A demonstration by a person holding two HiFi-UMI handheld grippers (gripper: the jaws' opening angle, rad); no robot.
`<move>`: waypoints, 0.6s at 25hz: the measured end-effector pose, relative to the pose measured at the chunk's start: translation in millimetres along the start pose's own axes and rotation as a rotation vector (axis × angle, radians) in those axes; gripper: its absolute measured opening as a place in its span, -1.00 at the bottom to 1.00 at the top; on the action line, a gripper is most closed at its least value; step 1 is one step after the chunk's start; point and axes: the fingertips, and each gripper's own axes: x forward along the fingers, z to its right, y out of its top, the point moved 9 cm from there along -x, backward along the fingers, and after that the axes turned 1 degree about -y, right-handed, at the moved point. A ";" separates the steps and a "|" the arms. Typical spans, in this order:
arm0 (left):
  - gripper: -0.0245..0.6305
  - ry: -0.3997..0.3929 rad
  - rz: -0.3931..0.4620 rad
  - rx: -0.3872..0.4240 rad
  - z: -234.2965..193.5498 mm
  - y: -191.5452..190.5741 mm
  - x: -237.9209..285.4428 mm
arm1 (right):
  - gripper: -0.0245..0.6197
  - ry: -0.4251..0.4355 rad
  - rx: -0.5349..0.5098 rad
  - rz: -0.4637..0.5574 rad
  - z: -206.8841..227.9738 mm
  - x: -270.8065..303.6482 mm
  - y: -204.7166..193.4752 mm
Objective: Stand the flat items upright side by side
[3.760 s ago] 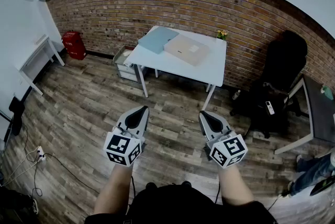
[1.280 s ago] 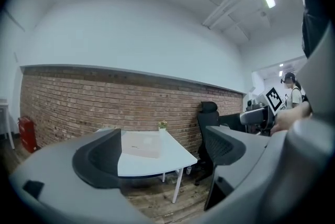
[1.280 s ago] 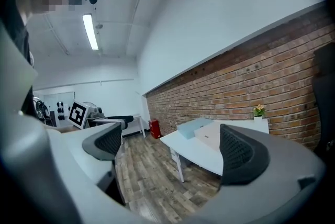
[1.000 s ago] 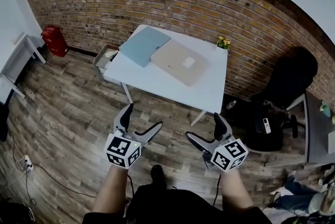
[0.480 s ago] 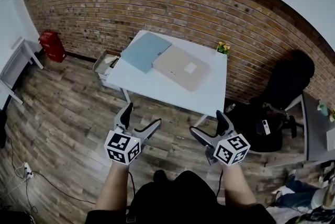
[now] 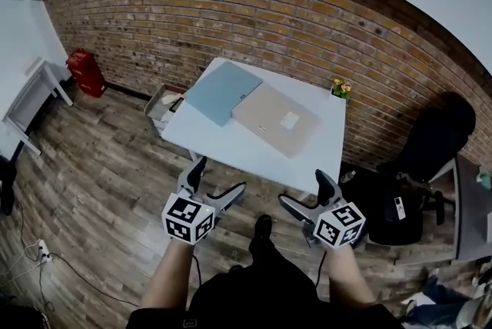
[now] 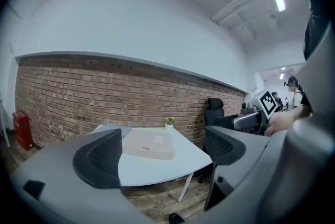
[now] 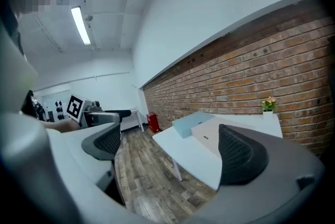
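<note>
Facing the bench (image 6: pixel 231 147) at 12 o'clock.
Left hand-held gripper (image 6: pixel 219 175), right hand-held gripper (image 6: pixel 304 189): jaws apart, empty, ready for flat-lying blue item (image 6: pixel 221 91), beige item (image 6: pixel 277 118).

I see: table (image 6: pixel 231 147) smooth matt white; blue item (image 6: pixel 221 91) and beige item (image 6: pixel 275 118) matt; brick wall (image 6: pixel 231 20) rough; floor (image 6: pixel 100 158) wood-grain planks.

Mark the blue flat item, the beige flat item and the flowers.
blue flat item (image 6: pixel 223 91), head view, top face centre
beige flat item (image 6: pixel 269 116), head view, top face centre
flowers (image 6: pixel 339 87), head view, blossoms
</note>
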 end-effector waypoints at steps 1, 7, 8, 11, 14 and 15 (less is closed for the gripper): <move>0.59 -0.001 -0.011 0.002 -4.0 0.5 8.7 | 0.89 0.008 0.007 -0.002 8.6 8.8 -0.7; 0.59 -0.002 -0.101 0.006 -30.8 6.1 85.4 | 0.88 0.049 0.034 0.001 69.5 64.7 10.6; 0.59 -0.009 -0.116 0.001 -32.8 7.8 102.0 | 0.88 0.056 0.037 -0.004 81.4 74.2 13.9; 0.59 -0.022 -0.155 -0.005 -37.3 12.3 147.4 | 0.88 0.081 0.059 -0.030 118.8 100.9 21.1; 0.59 -0.016 -0.181 -0.011 -45.1 19.7 184.2 | 0.88 0.110 0.051 -0.058 152.1 126.7 30.7; 0.59 -0.014 -0.187 -0.006 -47.9 22.4 193.5 | 0.88 0.117 0.039 -0.065 160.6 135.1 34.4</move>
